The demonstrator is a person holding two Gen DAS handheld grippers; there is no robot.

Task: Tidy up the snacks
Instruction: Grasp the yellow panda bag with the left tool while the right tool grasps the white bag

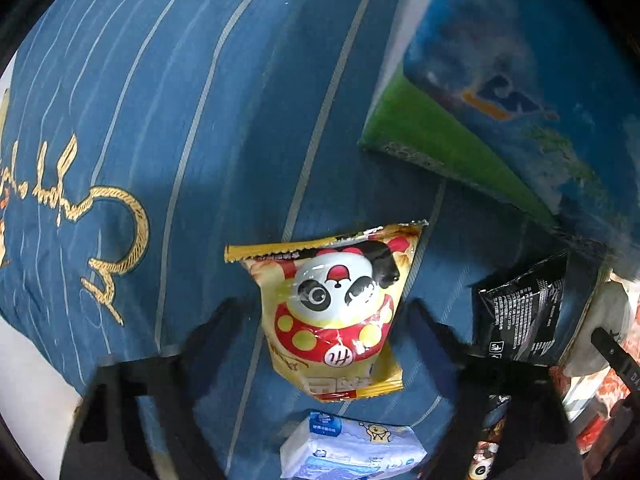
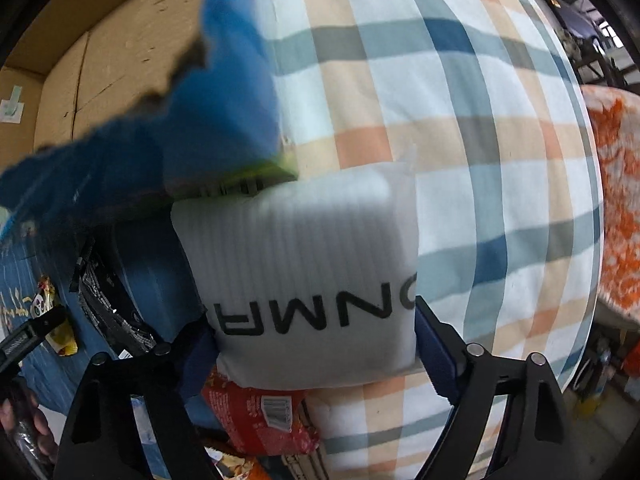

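A yellow snack packet with a panda face [image 1: 332,312] lies flat on the blue striped bedspread [image 1: 200,120]. My left gripper [image 1: 326,308] points down over it, one finger on each side, with slivers of blue cloth showing between pads and packet. My right gripper [image 2: 314,328] is shut on a white packet with black lettering [image 2: 304,264], its blue pads against both side edges. That packet rests on plaid bedding [image 2: 460,120]. The panda packet [image 2: 44,304] also shows small at the left of the right wrist view.
A cardboard box, blue and green outside [image 1: 500,92] and brown inside [image 2: 100,60], stands close by. A black packet [image 1: 524,312] lies beside it. A blue-white tissue pack [image 1: 352,448] and a red packet [image 2: 264,416] lie near the fingers. Orange patterned fabric [image 2: 616,200] is at the right.
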